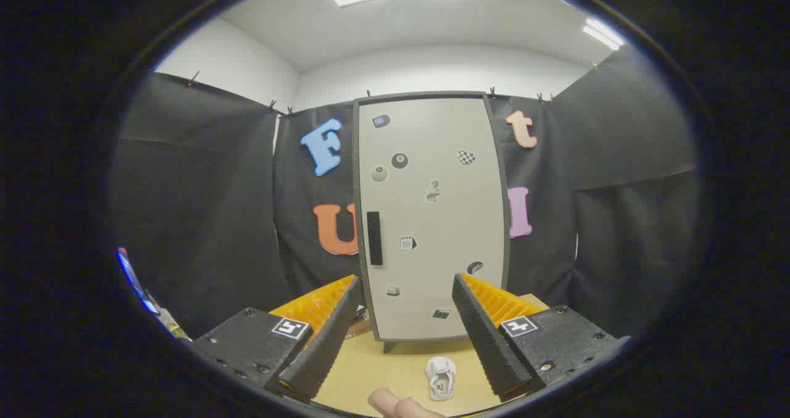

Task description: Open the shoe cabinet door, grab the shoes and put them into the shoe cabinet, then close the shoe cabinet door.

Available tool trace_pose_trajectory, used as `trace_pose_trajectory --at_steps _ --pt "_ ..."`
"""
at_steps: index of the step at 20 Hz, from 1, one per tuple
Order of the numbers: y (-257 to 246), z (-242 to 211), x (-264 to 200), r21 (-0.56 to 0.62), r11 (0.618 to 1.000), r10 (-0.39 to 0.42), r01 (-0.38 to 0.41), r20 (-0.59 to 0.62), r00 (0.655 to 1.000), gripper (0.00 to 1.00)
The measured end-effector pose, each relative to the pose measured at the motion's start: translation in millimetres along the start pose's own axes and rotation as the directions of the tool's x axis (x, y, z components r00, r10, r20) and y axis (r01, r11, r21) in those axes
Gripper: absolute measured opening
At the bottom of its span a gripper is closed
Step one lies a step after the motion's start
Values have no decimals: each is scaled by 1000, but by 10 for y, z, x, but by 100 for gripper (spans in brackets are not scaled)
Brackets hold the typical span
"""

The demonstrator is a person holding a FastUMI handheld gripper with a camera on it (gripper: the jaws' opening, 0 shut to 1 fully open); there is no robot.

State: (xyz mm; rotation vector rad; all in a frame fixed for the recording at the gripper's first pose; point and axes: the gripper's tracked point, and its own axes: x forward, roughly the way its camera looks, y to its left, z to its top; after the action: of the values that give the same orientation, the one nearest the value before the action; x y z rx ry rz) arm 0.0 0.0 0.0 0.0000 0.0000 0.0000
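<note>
Nearest us, fingertips of a hand (401, 407) are cut off below the tongs (404, 297), whose two fingers stand wide apart with nothing clamped between them. Between them, on the tan table (395, 368), we see a small white shoe (441, 378) lying free, its details too small to make out. Beyond the tips stands the shoe cabinet (430, 217), upright on short legs; its pale, sticker-dotted door (444, 233) is closed with the dark handle (374, 238) on its left edge, so we cannot see what it holds.
</note>
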Motion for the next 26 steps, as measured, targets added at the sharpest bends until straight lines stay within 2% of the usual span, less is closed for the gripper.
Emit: trace_pose_trajectory --at_steps 9,12,18,22,26 --pt "-88 -29 -57 5 1000 -28 28 7 1000 98" --pt "-175 78 -94 -22 998 -57 58 45 997 98" --pt "-104 96 -80 9 999 -40 40 53 998 98" --pt "-92 76 76 -26 998 -52 53 48 998 99" --pt "-4 -22 444 7 999 -42 42 20 999 99"
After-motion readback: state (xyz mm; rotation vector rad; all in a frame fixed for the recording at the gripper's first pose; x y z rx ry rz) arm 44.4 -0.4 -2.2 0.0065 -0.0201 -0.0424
